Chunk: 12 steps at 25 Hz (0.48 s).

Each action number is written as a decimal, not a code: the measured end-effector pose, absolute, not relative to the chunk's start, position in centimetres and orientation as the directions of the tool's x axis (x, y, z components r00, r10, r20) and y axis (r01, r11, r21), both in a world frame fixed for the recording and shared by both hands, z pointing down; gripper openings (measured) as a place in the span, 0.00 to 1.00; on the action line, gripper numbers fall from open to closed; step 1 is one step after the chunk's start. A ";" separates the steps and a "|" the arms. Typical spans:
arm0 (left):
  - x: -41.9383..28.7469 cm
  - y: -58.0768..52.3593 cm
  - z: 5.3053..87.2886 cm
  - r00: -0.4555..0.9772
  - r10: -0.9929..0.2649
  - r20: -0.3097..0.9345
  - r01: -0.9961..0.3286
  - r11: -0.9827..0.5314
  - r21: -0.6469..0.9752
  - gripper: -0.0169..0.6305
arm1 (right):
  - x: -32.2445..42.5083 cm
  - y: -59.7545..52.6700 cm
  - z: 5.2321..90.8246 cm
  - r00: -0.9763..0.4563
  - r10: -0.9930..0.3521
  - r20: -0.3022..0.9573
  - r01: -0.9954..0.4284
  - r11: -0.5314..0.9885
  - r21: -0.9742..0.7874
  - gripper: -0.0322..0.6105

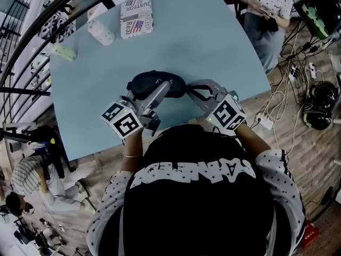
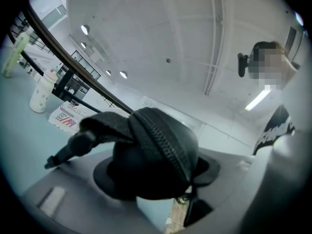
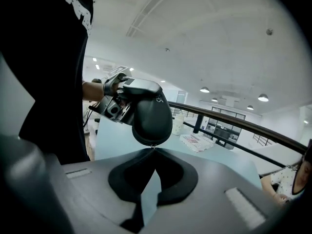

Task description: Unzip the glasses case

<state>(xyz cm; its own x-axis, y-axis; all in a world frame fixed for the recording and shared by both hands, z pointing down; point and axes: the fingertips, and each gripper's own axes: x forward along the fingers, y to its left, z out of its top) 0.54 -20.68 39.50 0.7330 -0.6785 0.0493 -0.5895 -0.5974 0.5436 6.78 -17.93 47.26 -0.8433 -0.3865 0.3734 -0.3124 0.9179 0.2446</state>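
status: unzip not started as far as the views show. the black oval zip-up glasses case (image 2: 156, 150) is clamped across its body by the left gripper (image 1: 160, 93), jaws pressed on both sides. it sits over the near part of the table, and from the right gripper view it looks lifted clear of the surface. the black zipper track (image 2: 162, 146) runs over the case's curve with no gap showing, so it reads as fully closed.

the right gripper (image 3: 152, 150) has its jaws together, tips meeting at the case's near end on what looks like the small metal zipper pull (image 3: 153, 146). the pull is tiny, so the pinch is a judgement. a black strap loop (image 1: 198, 92) hangs off that same end.

done: case secured, pull apparently pinched. left: drag the pull round the whole track while the left side holds the case.

surface: light blue table (image 1: 213, 41), mostly bare. at the far side lie a flat white printed box with a flag graphic (image 1: 136, 17), a white bottle (image 1: 101, 32) and a pale green tube (image 1: 64, 51), all well apart from the case.

room: a dark curved railing (image 1: 53, 15) runs past the table's far left. the wooden floor (image 1: 298, 159) on the right carries loose cables and a white power strip (image 1: 265, 121). a seated person (image 1: 264, 4) is at the far right corner. white ceiling with round lights overhead.
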 end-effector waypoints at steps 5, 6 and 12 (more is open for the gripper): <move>0.7 -20.4 39.6 0.749 -0.659 0.074 -0.589 -0.611 0.529 0.03 | 6.8 -18.0 47.4 -0.818 -0.401 0.412 -0.266 0.899 0.347 0.06; 0.8 -20.3 39.6 0.751 -0.656 0.075 -0.589 -0.614 0.526 0.03 | 6.8 -18.0 47.3 -0.815 -0.403 0.416 -0.261 0.897 0.358 0.06; 1.3 -19.6 39.9 0.777 -0.624 0.086 -0.569 -0.638 0.519 0.03 | 7.0 -18.2 47.5 -0.788 -0.425 0.445 -0.233 0.875 0.423 0.06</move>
<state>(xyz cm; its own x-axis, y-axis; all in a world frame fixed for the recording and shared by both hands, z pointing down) 1.25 -19.60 39.94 0.7770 -0.6236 0.0856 -0.5691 -0.6378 0.5190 6.95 -18.21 47.48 -0.7881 -0.4252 0.4451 -0.2332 0.8754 0.4234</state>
